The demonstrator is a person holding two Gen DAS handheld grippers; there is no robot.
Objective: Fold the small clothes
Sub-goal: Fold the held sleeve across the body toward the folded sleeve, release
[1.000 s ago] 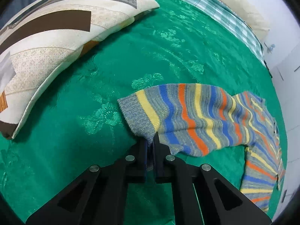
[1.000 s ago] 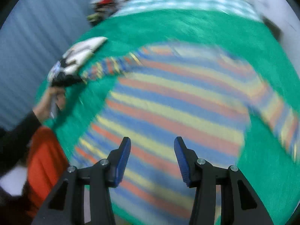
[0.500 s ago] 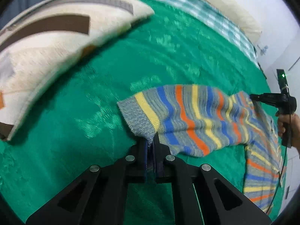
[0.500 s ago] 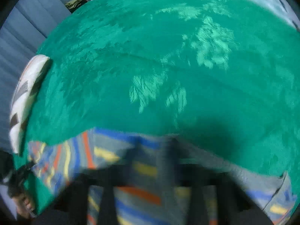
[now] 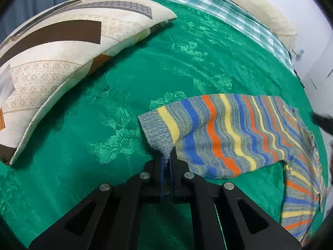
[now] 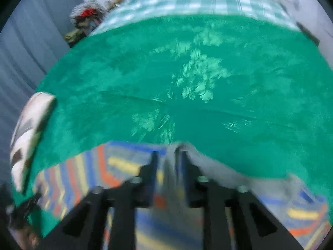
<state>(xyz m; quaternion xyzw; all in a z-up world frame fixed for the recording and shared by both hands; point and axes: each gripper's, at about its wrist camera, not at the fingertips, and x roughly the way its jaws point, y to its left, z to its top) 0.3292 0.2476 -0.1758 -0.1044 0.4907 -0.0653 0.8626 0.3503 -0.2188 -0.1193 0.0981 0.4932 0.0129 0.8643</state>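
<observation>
A small knitted sweater [image 5: 233, 133] with grey, blue, orange and yellow stripes lies on the green bedspread [image 5: 129, 87]. My left gripper [image 5: 166, 162] is shut on the grey cuff of its sleeve, which stretches to the right toward the body. In the blurred right wrist view, my right gripper [image 6: 168, 158] has its jaws narrow around a grey raised edge of the sweater [image 6: 116, 166], near the collar. The rest of the garment spreads below and to both sides of it.
A cream and brown patterned pillow [image 5: 52, 48] lies at the left, also seen in the right wrist view [image 6: 27, 133]. A green checked blanket [image 5: 235, 10] covers the far end of the bed. A bundle of clothes [image 6: 83, 20] sits beyond the bed.
My right gripper swung from above the sweater's body down to its far edge and closed from wide open to narrow around the fabric. My left gripper kept its hold on the cuff.
</observation>
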